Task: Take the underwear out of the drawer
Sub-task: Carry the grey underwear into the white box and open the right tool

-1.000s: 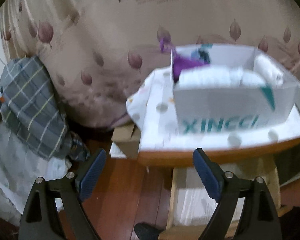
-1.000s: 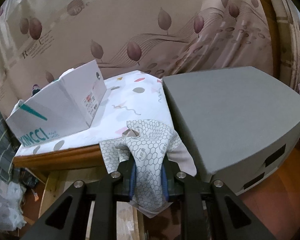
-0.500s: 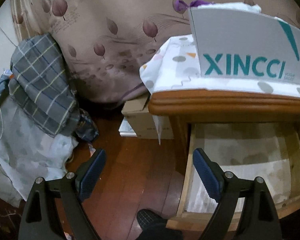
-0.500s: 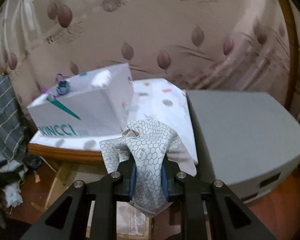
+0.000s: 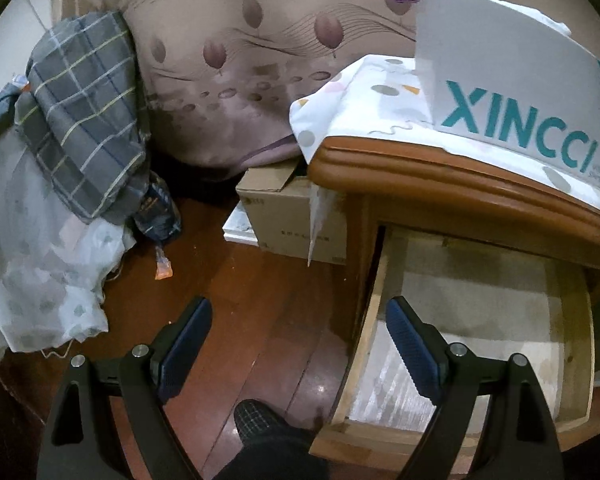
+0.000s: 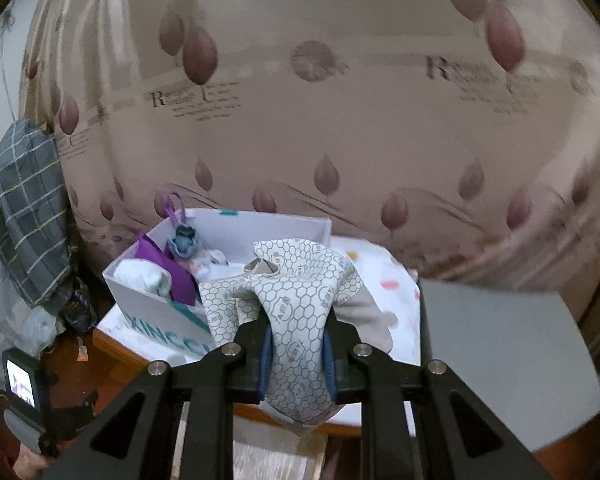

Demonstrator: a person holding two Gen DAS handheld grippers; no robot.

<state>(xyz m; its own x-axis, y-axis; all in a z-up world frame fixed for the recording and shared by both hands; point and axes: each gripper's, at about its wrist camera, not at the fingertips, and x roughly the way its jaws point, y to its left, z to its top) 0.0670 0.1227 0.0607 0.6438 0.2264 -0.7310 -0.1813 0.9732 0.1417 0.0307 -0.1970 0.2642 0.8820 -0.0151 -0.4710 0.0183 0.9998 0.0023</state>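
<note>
My right gripper (image 6: 296, 354) is shut on white underwear (image 6: 296, 292) with a grey hexagon print, held up above the nightstand's front edge. The cloth drapes over both fingers. Behind it stands a white XINCCI box (image 6: 160, 312) filled with rolled cloth items. My left gripper (image 5: 298, 344) is open and empty, pointing down over the wooden floor beside the pulled-out drawer (image 5: 572, 332). The drawer's pale lined bottom is bare where it shows. The XINCCI box (image 5: 512, 92) rises at the upper right of the left wrist view.
The wooden nightstand (image 5: 440, 184) carries a dotted white cloth (image 5: 340, 112). A grey box (image 6: 508, 360) stands to its right. A cardboard box (image 5: 288, 216) sits on the floor beside it. A plaid cloth (image 5: 84, 120) and pale fabric pile up at the left. A dark foot (image 5: 260, 420) shows below.
My right gripper rose with the underwear, so the box's inside now shows. My left gripper sank and tilted down from the box front toward the floor and the open drawer.
</note>
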